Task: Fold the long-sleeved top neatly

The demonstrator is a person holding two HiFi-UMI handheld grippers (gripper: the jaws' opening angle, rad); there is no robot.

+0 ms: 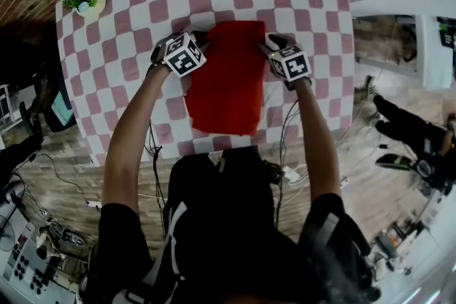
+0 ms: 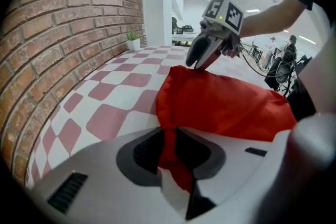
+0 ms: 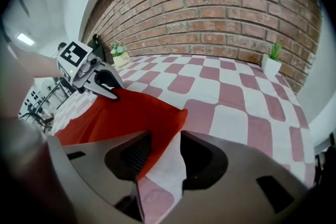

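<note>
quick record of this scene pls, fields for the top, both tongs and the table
top: red, folded into a long rectangle, lying on the table
table: red and white checked cloth, against a brick wall
left tongs: shut on the top's far left corner, cloth bunched between the jaws
right tongs: open, top's far right edge between the jaws, not pinched
plant: table's far left corner

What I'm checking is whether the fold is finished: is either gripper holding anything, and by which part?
The left gripper pinches the top's far left corner. The right gripper is open, the far right corner loose between its jaws.
</note>
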